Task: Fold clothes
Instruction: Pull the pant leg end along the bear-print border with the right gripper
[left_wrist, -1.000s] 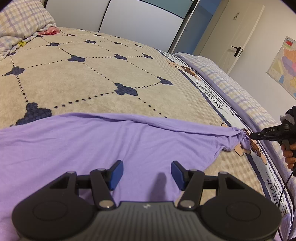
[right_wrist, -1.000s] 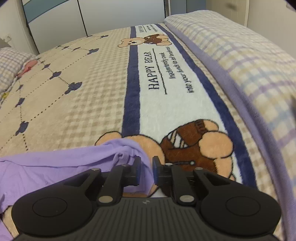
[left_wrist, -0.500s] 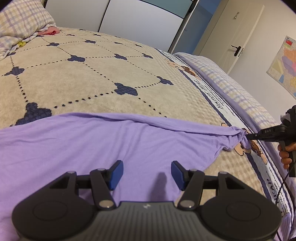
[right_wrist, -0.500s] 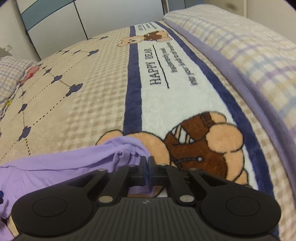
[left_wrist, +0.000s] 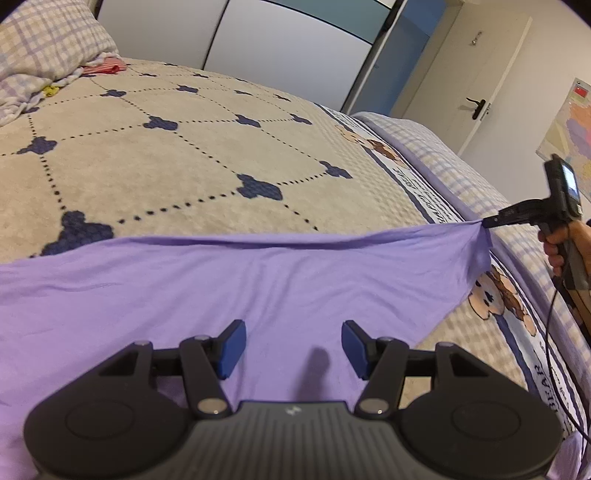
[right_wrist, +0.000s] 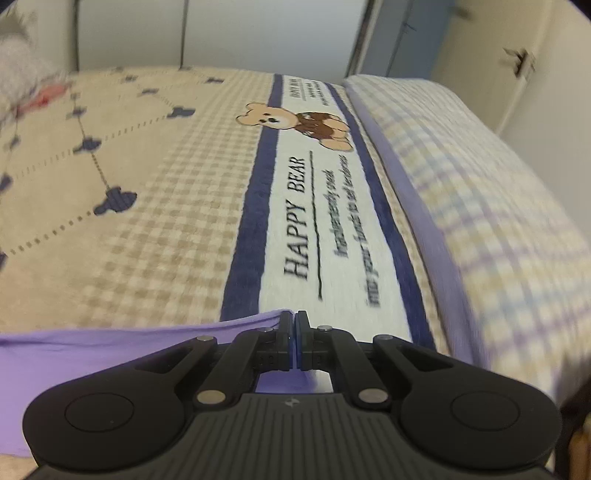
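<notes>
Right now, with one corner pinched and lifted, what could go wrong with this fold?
The right gripper pinches only the tip of the thin purple garment, so the corner may slip as it is pulled taut. The left gripper is open and holds nothing, so the rest could drag and bunch across the beige patterned blanket.

A plain purple garment (left_wrist: 258, 280) lies spread across the bed — smooth, barely creased. Its right corner (left_wrist: 478, 236) is lifted clear and pulled taut to a point.

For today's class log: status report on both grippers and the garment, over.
Left gripper open above purple garment. Right gripper shut on garment corner, lifted. Nothing in the way.
</notes>
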